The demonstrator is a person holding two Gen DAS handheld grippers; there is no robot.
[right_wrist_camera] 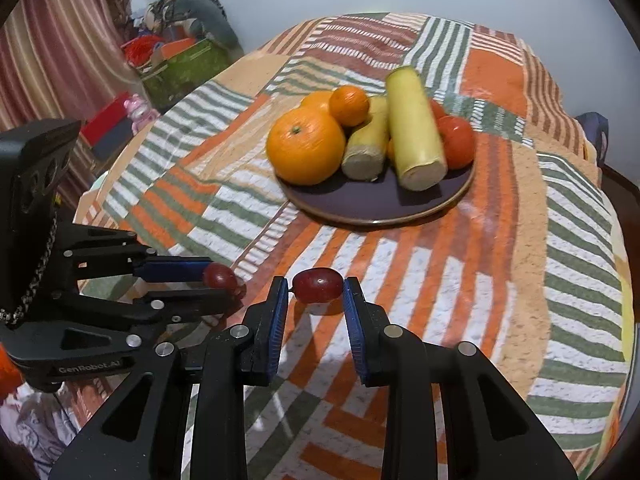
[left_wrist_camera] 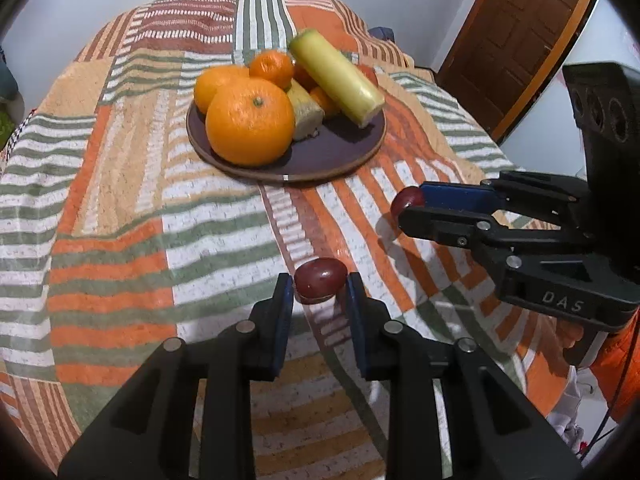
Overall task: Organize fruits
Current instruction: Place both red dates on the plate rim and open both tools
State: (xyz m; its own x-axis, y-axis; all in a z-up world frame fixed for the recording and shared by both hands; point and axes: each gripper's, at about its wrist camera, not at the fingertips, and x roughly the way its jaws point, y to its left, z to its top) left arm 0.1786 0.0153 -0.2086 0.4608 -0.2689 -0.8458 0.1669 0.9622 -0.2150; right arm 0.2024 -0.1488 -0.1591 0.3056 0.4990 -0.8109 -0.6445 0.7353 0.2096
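Observation:
My left gripper (left_wrist_camera: 320,289) is shut on a dark red grape (left_wrist_camera: 320,278), low over the striped tablecloth (left_wrist_camera: 120,208). My right gripper (right_wrist_camera: 317,290) is shut on a second red grape (right_wrist_camera: 318,283), whose shadow falls on the cloth just below it. Each gripper also shows in the other's view: the right gripper (left_wrist_camera: 409,203) from the side with its grape (left_wrist_camera: 405,199), and the left gripper (right_wrist_camera: 225,282) with its grape (right_wrist_camera: 218,275). Farther back stands a dark purple plate (left_wrist_camera: 336,152) holding oranges (left_wrist_camera: 250,120), two pale yellow-green stalk pieces (left_wrist_camera: 336,76) and red fruit (right_wrist_camera: 456,140).
The cloth is a patchwork of orange, green and white stripes with soft folds. A brown door (left_wrist_camera: 516,36) stands beyond the table on the right. A green box with clutter (right_wrist_camera: 180,64) and a striped curtain (right_wrist_camera: 52,40) lie past the table's left edge.

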